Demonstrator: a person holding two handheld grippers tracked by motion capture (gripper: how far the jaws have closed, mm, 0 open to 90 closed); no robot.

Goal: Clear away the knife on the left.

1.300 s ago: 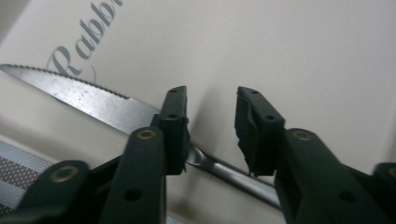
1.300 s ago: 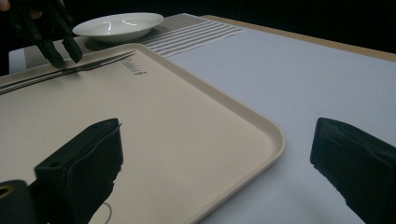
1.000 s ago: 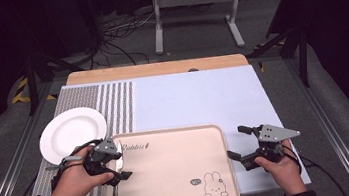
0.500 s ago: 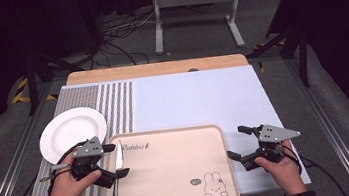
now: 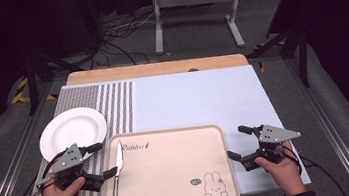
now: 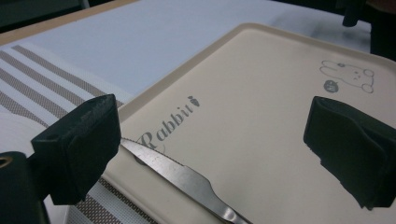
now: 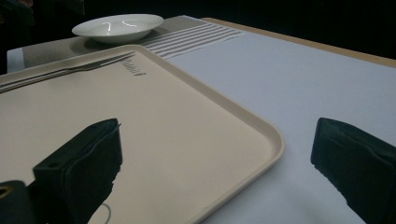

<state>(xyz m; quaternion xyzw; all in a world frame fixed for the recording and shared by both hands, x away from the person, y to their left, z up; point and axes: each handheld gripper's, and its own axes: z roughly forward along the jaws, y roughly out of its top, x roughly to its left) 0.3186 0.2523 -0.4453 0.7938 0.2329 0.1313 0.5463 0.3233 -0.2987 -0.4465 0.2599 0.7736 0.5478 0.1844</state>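
A beige tray [image 5: 172,179] with a rabbit print lies at the table's front. A metal knife [image 5: 117,178] rests along its left side, blade pointing away from me. My left gripper [image 5: 103,160] hovers at the tray's left edge, open, its jaws on either side of the knife's blade without touching it. In the left gripper view the knife [image 6: 187,179] lies on the tray [image 6: 261,93] between the open jaws of that gripper [image 6: 215,144]. My right gripper [image 5: 238,142] stands open at the tray's right edge, holding nothing. The right gripper view has its jaws [image 7: 219,172] straddling the tray rim [image 7: 275,140].
A white plate [image 5: 72,132] sits on a striped grey mat [image 5: 118,105] behind the left gripper. A pale blue mat [image 5: 198,100] covers the rest of the table up to a wooden back edge [image 5: 159,68]. In the right gripper view the plate [image 7: 117,25] is far off.
My left gripper has drawn back to the left, off the tray, leaving the knife lying along the tray's left side. The right gripper has not moved.
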